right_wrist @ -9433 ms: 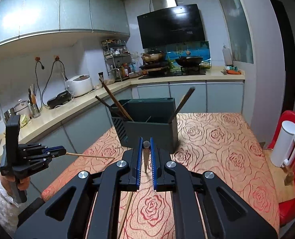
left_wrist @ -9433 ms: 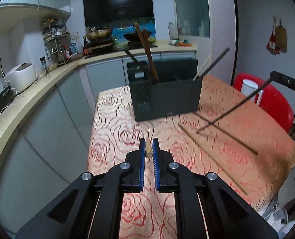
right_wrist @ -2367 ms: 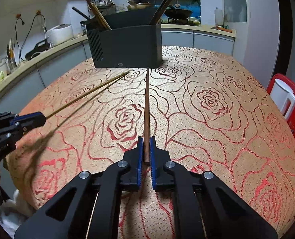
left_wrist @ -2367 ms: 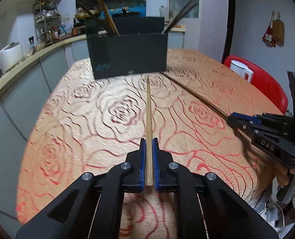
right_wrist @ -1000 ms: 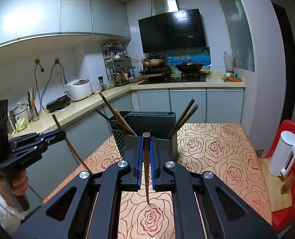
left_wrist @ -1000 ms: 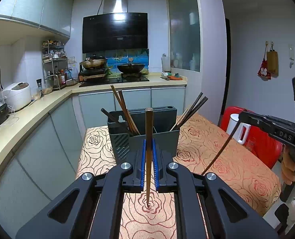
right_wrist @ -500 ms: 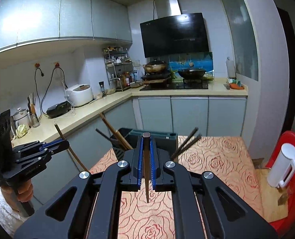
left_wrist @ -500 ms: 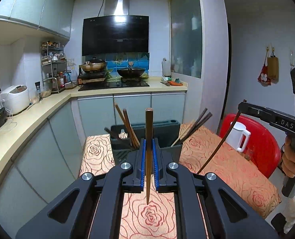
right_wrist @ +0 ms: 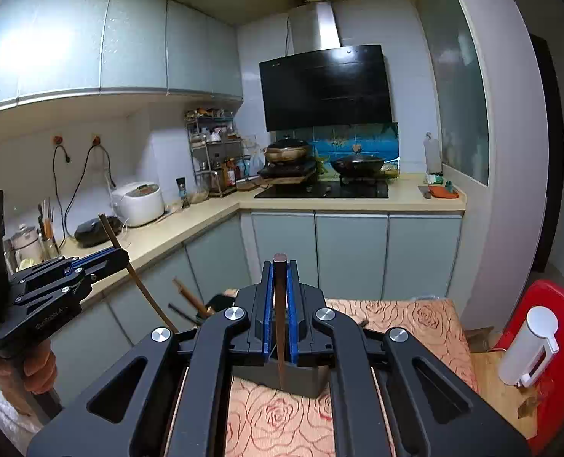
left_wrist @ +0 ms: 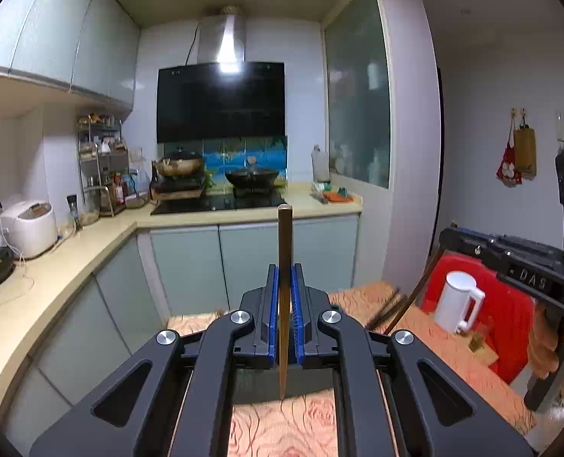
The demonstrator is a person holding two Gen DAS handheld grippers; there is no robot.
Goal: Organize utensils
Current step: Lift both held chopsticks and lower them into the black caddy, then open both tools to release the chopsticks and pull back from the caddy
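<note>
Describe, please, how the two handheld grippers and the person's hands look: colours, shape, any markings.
Both grippers are matte black plastic with silver screws and blue finger pads. The left gripper and the right gripper look alike. The right one's side carries pale letters reading "DAS". Each sits on a black pistol handle. The left hand is bare, with a white fuzzy sleeve.

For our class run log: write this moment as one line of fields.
left gripper: shut on light chopstick | right gripper: shut on dark chopstick | holder: below both
</note>
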